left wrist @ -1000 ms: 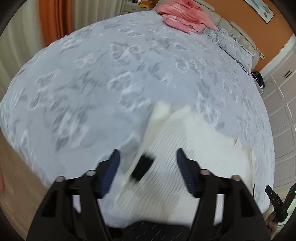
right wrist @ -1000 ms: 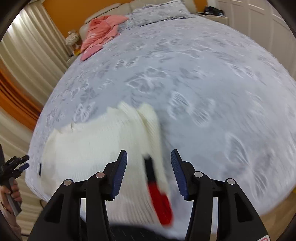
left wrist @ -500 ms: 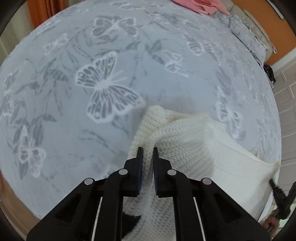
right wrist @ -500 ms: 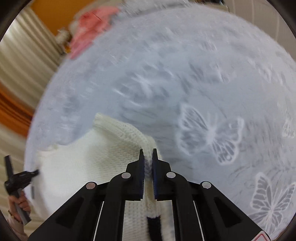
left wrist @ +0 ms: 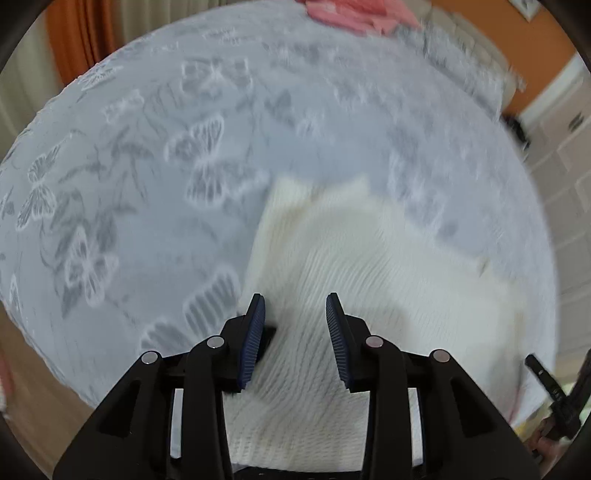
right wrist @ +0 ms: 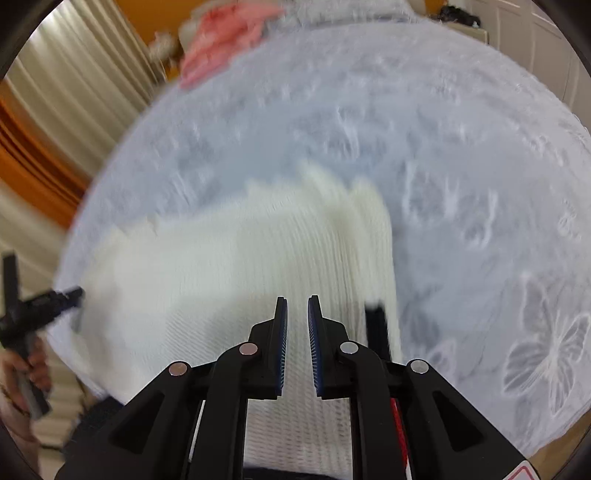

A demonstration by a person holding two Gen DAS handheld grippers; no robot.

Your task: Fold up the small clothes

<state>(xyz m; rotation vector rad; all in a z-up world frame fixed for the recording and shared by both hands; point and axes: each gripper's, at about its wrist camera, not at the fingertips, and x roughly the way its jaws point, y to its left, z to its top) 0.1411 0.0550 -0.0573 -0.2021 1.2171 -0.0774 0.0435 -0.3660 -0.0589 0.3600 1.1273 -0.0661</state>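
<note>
A cream-white knitted garment (left wrist: 369,266) lies flat on the grey butterfly-print bedspread (left wrist: 140,177), near the bed's front edge. My left gripper (left wrist: 295,332) is open and empty, held above the garment's left part. In the right wrist view the same garment (right wrist: 229,266) fills the lower middle. My right gripper (right wrist: 297,332) hangs above its right part with a narrow gap between the jaws and nothing between them. A black and red trim strip (right wrist: 376,325) shows at the garment's right edge. Both views are motion-blurred.
A pink garment (left wrist: 354,18) lies at the far end of the bed by the grey pillows (left wrist: 461,66). Curtains (right wrist: 74,103) hang on the left. The other hand-held gripper (right wrist: 33,314) shows at the left edge. White cupboards (left wrist: 565,147) stand at the right.
Half a second ago both grippers were shut on the garment's upper corners. Now both have let go, their jaws have parted, and they have pulled back over the garment.
</note>
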